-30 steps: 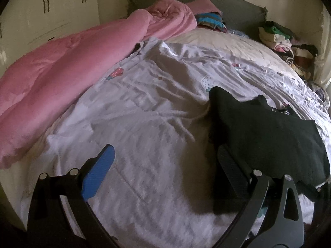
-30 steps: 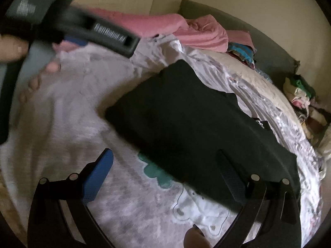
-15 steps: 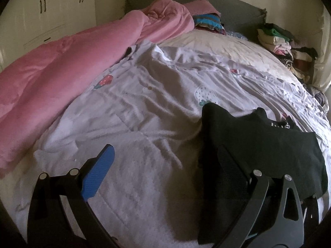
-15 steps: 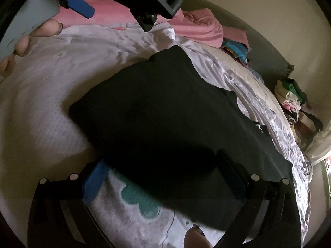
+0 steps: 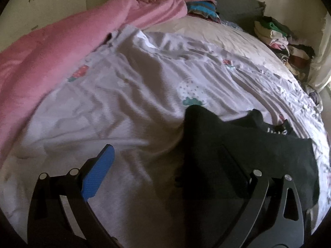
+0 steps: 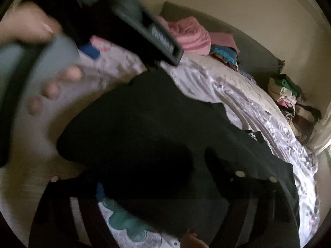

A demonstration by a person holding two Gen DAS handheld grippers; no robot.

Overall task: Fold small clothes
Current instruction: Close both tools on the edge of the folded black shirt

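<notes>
A black garment [image 5: 238, 150] lies flat on the white printed bedsheet [image 5: 128, 103], at the lower right of the left wrist view. My left gripper [image 5: 165, 169] is open, its right finger over the garment's left edge and its blue left pad [image 5: 99, 175] over bare sheet. In the right wrist view the same garment [image 6: 155, 124] fills the middle. My right gripper [image 6: 157, 177] is open and low over its near edge, in shadow. The left gripper's body and the hand holding it [image 6: 51, 72] cross the upper left of that view, blurred.
A pink duvet [image 5: 62, 47] is bunched along the bed's left side. A stack of folded clothes [image 5: 202, 10] sits by the grey headboard. A pile of mixed clothes [image 5: 283, 41] lies at the far right, near the wall.
The right gripper has come down and forward until its fingers sit over the garment's near edge. The left gripper has drawn back and tilted a little, staying open.
</notes>
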